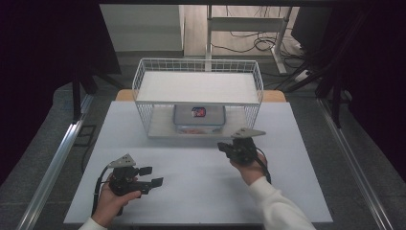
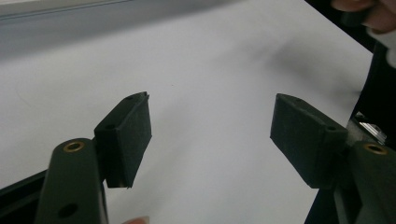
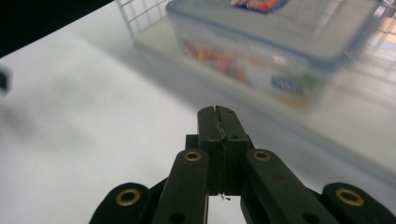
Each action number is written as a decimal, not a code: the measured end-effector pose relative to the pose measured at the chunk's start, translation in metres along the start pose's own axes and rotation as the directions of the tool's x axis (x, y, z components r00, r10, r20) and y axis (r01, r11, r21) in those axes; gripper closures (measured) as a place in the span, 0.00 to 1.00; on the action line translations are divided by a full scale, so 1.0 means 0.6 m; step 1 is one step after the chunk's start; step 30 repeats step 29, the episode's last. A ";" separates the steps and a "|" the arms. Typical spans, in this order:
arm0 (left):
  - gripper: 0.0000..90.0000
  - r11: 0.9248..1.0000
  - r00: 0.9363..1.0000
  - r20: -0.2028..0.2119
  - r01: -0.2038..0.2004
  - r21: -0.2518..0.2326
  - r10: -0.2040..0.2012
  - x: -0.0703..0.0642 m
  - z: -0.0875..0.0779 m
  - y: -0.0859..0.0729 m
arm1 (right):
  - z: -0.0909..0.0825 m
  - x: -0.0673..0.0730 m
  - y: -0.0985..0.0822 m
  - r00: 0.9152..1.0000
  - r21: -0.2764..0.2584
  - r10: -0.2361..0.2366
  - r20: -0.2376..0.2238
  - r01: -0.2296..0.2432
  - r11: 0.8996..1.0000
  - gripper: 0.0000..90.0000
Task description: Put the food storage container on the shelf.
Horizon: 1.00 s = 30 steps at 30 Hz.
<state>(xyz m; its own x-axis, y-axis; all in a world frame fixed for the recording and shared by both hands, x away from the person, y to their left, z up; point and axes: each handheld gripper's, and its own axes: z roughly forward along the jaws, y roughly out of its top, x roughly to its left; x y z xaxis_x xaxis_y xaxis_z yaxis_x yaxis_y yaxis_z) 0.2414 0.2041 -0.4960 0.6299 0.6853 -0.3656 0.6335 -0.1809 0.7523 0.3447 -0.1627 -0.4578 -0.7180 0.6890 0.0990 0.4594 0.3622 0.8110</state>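
Sitting in the middle of the high view is a white worktop with a wire rack at its far edge, centre of frame. A clear lidded box with a colourful label sits on the rack's lower shelf, under the white top shelf.

Left gripper is at the lower left of the frame, held in the left hand just above the worktop. Its jaws are spread wide with nothing between them, and the left gripper view shows plain white surface through the gap.

Right gripper is right of centre, held by the right hand in a white sleeve, pointing toward the rack and near its front edge. In the right gripper view its jaws are pressed together, empty, with the box close ahead in the upper right, a bit blurry.
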 end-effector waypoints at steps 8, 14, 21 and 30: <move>0.32 1.000 1.000 -0.030 -0.006 0.019 0.007 -0.001 0.008 -0.001 | -0.103 -0.020 -0.083 0.999 0.018 -0.013 -0.042 0.014 1.000 0.89; 0.32 1.000 0.999 -0.041 -0.007 0.024 0.008 0.001 0.009 -0.001 | -0.135 -0.042 -0.115 0.996 -0.002 0.089 -0.014 -0.089 0.996 0.47; 0.31 0.999 0.999 -0.042 -0.011 0.032 0.013 0.000 0.010 -0.002 | -0.130 -0.033 -0.113 0.999 0.012 0.047 -0.004 -0.047 0.999 0.36; 0.31 1.000 0.999 -0.039 -0.007 0.028 0.008 0.002 0.010 -0.002 | -0.120 -0.026 -0.115 0.999 0.033 -0.009 0.032 0.008 0.999 0.22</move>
